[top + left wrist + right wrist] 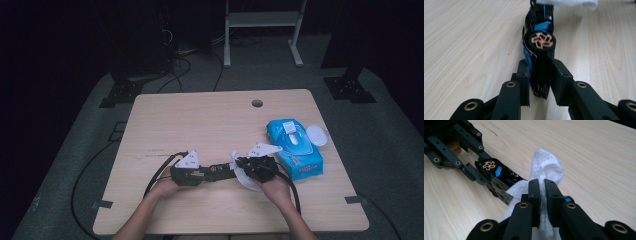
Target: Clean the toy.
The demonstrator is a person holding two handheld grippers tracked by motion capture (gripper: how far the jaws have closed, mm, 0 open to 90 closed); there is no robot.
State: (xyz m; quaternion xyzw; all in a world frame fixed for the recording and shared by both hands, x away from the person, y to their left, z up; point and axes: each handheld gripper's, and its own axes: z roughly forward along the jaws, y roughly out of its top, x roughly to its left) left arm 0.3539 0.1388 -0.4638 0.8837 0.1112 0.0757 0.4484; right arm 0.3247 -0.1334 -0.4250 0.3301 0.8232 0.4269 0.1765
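Note:
A black, bar-shaped device [541, 41] with blue markings and an orange emblem on its round end lies low over the table [200, 120]. My left gripper [541, 67] is shut on its near end, one jaw on each side. In the high view the left gripper [202, 172] points right and the right gripper [239, 163] points left, meeting at the device [222, 170]. My right gripper [542, 183] is shut on a white wet wipe [547, 167], which drapes over the far end of the device [499, 178]. The wipe [245, 177] hangs down below the right jaws.
A blue pack of wipes [295, 150] with its white lid [317, 135] flipped open lies at the right of the table, close beside the right hand. A cable hole [257, 103] sits near the far edge. A white frame [262, 20] stands on the floor behind.

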